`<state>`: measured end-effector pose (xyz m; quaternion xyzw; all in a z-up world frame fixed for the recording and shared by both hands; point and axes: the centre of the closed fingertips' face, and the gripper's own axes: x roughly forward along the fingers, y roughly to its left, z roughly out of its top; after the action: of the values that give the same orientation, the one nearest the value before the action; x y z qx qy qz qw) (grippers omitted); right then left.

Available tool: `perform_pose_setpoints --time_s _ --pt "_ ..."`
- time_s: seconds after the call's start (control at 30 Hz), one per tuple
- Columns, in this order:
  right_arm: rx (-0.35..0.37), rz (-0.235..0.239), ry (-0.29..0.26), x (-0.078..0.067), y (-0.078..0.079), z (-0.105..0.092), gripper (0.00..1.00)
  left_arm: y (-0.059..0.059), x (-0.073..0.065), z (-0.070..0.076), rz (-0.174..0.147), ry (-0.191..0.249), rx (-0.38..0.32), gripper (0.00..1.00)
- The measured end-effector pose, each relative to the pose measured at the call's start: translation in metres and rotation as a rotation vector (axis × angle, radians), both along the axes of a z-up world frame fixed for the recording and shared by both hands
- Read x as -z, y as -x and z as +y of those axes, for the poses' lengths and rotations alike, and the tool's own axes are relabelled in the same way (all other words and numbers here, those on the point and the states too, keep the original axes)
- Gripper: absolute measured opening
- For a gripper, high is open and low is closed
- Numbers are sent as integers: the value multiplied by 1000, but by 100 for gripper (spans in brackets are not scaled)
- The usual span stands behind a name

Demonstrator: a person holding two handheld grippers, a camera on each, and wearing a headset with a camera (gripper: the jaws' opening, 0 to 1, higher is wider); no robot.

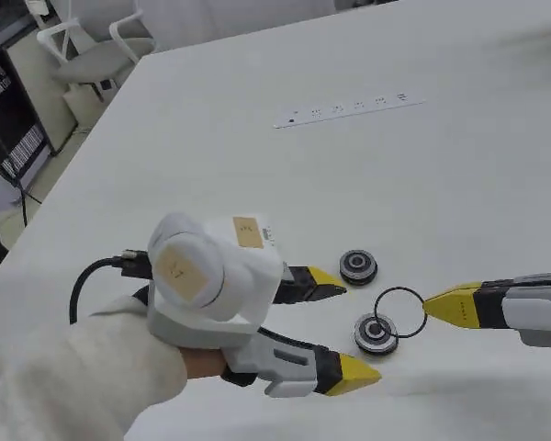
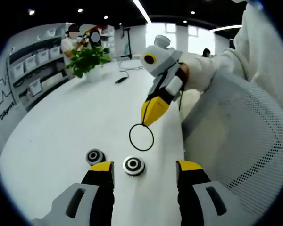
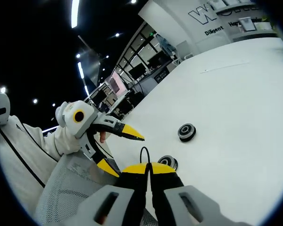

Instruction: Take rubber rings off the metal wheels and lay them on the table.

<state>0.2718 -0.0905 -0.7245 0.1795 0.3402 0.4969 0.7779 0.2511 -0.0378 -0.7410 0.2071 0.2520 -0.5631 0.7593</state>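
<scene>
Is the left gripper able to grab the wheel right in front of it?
Probably yes. The left gripper has its jaws open, and the nearer wheel lies just ahead of the gap, nothing between. The right gripper holds the rubber ring beyond it.

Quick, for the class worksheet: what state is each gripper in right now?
Left gripper: open, holding nothing.
Right gripper: shut on the rubber ring.

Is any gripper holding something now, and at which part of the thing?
The right gripper holds a rubber ring, pinched at one spot on its rim between shut jaw tips. The left gripper is open and holds nothing.
</scene>
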Motion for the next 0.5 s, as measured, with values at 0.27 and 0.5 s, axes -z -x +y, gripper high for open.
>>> perform_pose_setpoints --time_s 0.27,0.5 --pt "18 -8 30 -15 6 -8 0 7 1 29 10 -43 16 58" --pt "48 -47 63 -32 12 -15 0 16 -2 54 39 -51 19 61"
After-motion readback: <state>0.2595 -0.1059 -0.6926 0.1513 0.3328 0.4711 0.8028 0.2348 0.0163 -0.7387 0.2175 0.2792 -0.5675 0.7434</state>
